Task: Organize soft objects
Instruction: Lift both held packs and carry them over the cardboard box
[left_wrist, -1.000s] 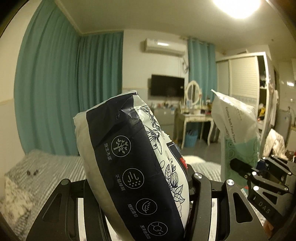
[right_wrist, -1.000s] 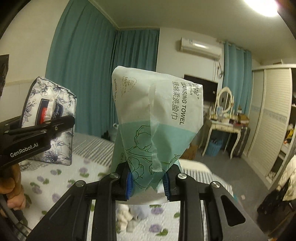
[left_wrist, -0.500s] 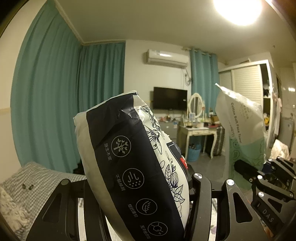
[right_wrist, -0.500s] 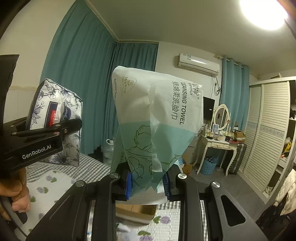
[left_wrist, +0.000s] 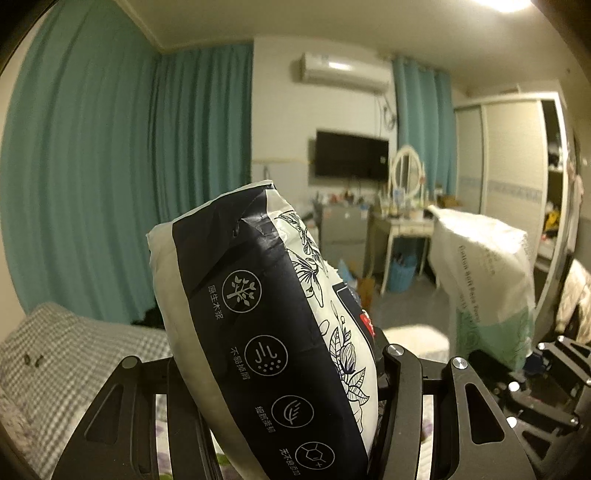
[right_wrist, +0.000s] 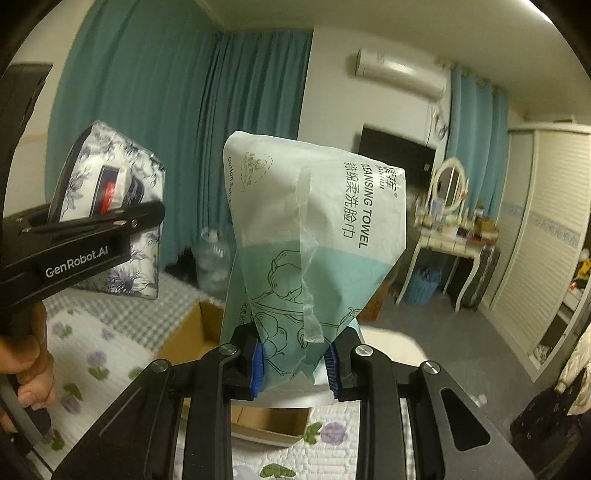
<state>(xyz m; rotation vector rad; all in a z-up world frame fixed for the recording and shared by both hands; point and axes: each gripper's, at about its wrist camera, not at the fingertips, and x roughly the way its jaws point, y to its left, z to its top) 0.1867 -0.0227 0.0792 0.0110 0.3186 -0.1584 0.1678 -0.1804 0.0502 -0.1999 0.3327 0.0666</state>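
Gripping crinkly plastic packs (left_wrist: 273, 332) (right_wrist: 317, 240) (both soft, pillowy).

Black right gripper (right_wrist: 295, 363), blue pads (right_wrist: 256, 365) (silver screws); "GenRobot.AI" on left gripper (right_wrist: 85, 236).

A bedroom under a bright ceiling light (left_wrist: 506, 3): teal curtains (left_wrist: 110, 177) cover the left wall and corner, and a second pair (left_wrist: 421, 125) hangs beside a white air conditioner (left_wrist: 343, 72) mounted high on the white far wall. A dark television (left_wrist: 351, 154) hangs below it. A white dressing table (left_wrist: 402, 225) with an oval mirror (left_wrist: 406, 171) stands near a tall white wardrobe (left_wrist: 513, 158). A blue basket (left_wrist: 402, 273) sits on the grey floor (right_wrist: 461, 332). A bed (left_wrist: 74, 354) with a checked cover fills the foreground.
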